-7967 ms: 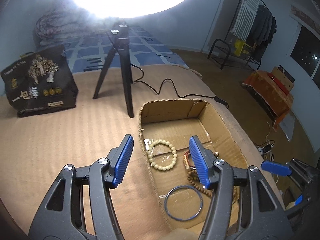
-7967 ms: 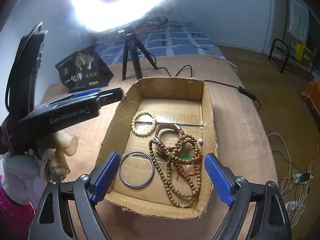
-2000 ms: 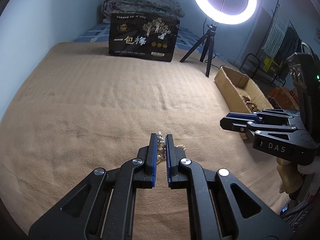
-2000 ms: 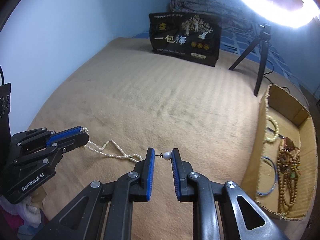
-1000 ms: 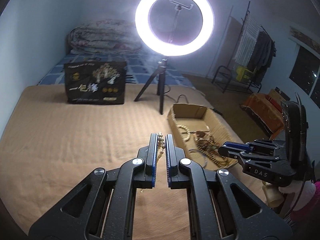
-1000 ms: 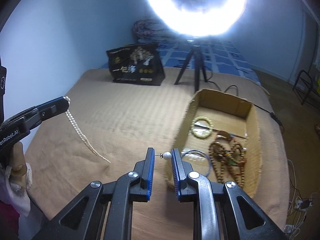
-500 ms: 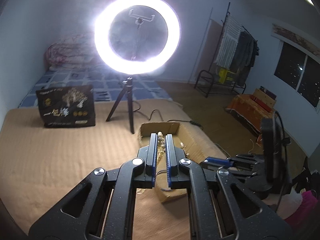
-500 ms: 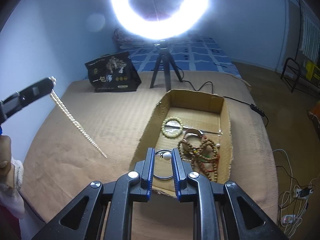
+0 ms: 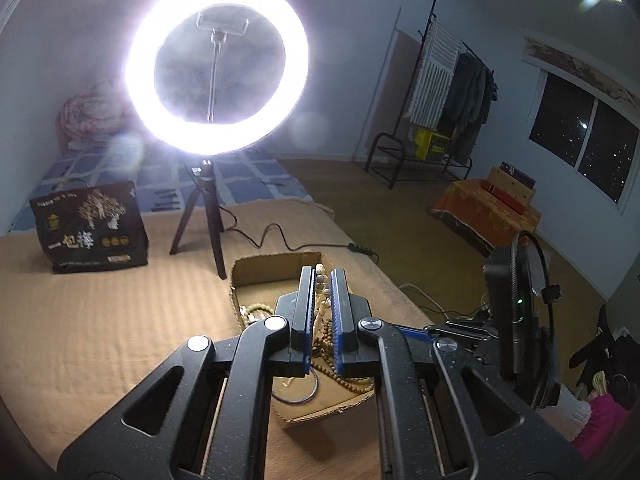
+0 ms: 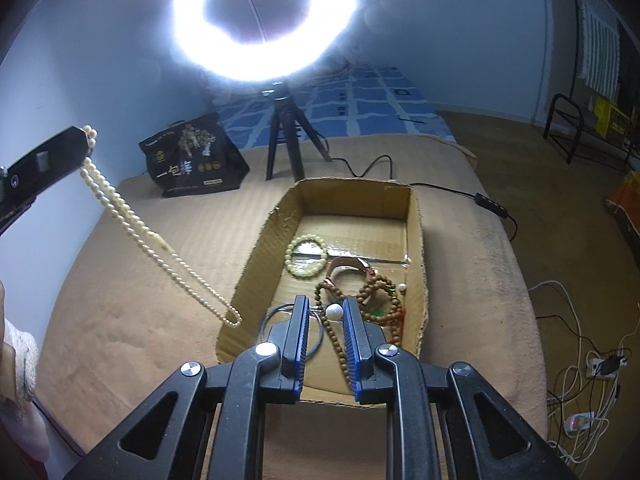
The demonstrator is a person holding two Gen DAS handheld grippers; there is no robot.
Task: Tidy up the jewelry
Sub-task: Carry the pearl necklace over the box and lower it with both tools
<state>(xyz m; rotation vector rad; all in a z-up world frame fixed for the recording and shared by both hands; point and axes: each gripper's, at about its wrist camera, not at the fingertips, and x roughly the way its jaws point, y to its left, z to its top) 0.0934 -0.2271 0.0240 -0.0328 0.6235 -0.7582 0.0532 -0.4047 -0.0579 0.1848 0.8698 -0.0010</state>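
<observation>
Two grips | left gripper [image 9: 321, 280] fingers clamp pearl strand [image 10: 160, 246] | right gripper [image 10: 325, 312] fingers pinch round pearl pin [image 10: 334, 312] | corrugated cardboard box [image 10: 260, 256]

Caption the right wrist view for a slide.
Right hand-held gripper carries a pearl earring over the cardboard box; pearl necklace dangles left.
</observation>
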